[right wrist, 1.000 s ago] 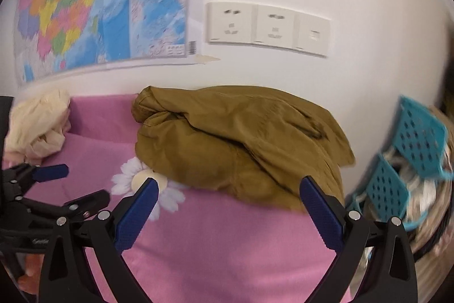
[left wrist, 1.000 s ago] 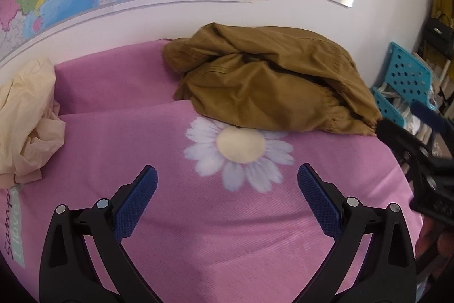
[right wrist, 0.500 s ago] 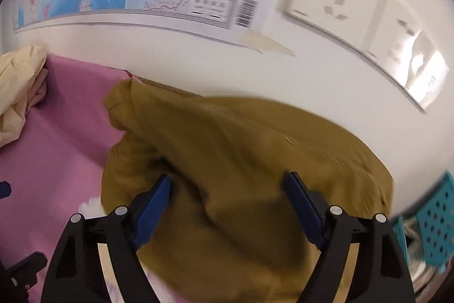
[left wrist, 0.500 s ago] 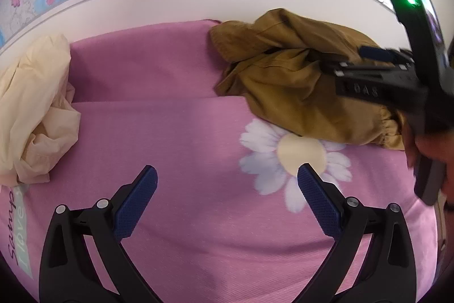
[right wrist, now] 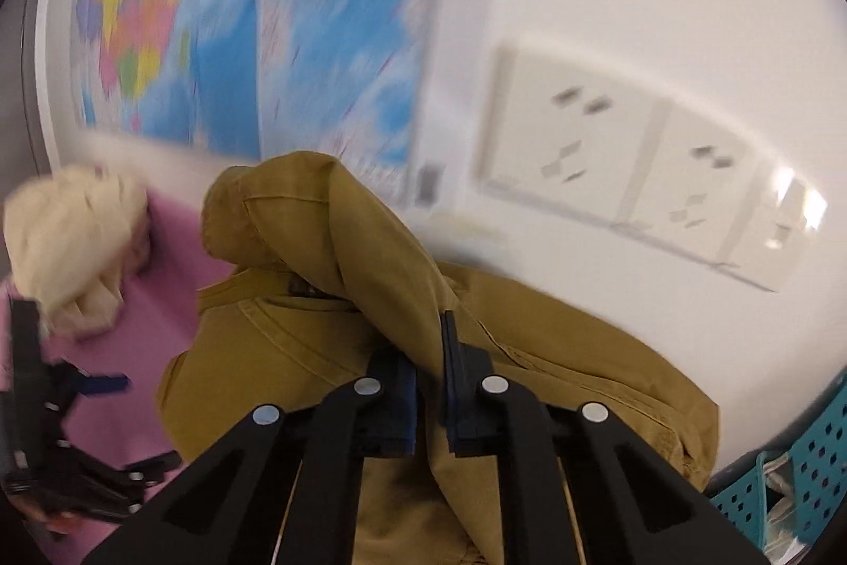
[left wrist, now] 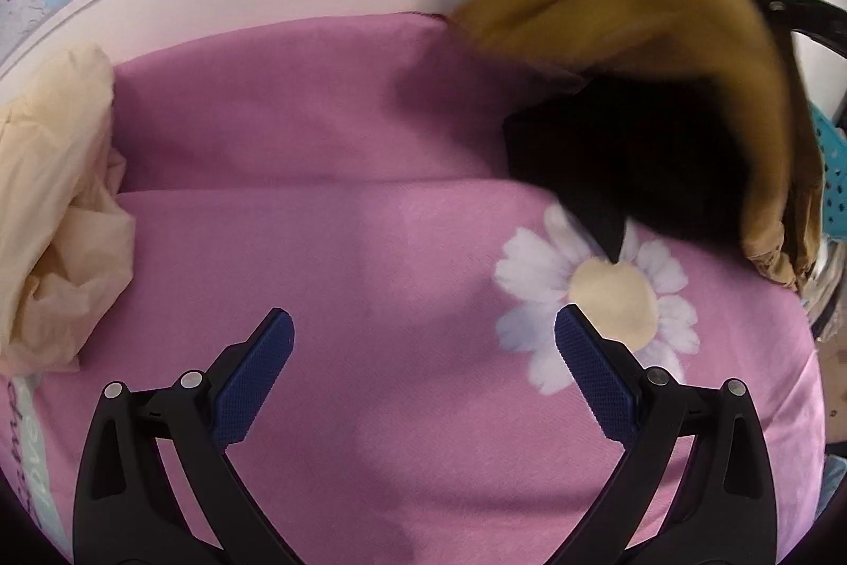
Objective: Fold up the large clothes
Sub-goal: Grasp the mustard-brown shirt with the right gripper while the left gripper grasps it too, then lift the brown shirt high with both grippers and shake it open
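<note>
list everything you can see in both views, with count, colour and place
jacket: 1, mustard brown, dark lining, lifted at the right of the cloth, a fold pinched in the right gripper
cream garment: 1, cream, crumpled at the left edge of the cloth
cloth: 1, pink with a white daisy print, covers the surface
map: 1, blue with coloured patches, on the wall behind
sockets: a row of white plates on the wall, right of the map
basket: 1, teal, perforated, at the far right
left gripper: 1, black with blue pads, jaws open over bare cloth
right gripper: 1, black with blue pads, jaws closing on the jacket fold
</note>
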A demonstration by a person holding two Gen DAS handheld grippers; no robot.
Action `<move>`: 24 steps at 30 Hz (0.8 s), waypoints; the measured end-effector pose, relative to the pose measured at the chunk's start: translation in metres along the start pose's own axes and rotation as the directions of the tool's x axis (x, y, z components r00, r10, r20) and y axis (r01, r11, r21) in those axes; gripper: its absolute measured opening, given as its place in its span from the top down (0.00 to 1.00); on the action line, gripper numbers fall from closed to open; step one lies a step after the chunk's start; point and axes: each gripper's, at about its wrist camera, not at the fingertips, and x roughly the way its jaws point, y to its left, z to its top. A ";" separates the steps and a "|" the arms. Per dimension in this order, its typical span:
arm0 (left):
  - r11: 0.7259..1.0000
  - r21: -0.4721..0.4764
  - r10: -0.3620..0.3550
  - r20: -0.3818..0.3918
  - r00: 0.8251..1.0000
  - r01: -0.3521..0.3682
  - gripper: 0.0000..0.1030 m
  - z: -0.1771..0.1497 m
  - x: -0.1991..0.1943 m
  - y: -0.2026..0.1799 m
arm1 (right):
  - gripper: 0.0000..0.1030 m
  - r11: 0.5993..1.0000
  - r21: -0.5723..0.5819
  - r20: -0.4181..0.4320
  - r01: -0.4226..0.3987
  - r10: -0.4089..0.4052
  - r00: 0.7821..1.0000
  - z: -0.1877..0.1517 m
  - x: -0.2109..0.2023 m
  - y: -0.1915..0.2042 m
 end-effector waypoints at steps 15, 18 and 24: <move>0.834 -0.069 -0.539 0.103 0.836 0.547 0.41 0.038 -0.007 -0.035 | 0.90 0.998 0.014 -0.023 -0.066 0.067 0.998 -0.033 -0.001 0.000; 0.862 -0.087 -0.498 0.028 0.866 0.499 0.79 0.046 0.018 -0.042 | 0.80 0.996 -0.009 -0.027 -0.084 0.084 0.996 -0.034 0.001 0.001; 0.882 -0.067 -0.461 0.074 0.884 0.466 0.86 0.050 0.020 -0.034 | 0.97 0.995 -0.039 -0.058 -0.097 0.095 0.994 -0.028 0.013 0.000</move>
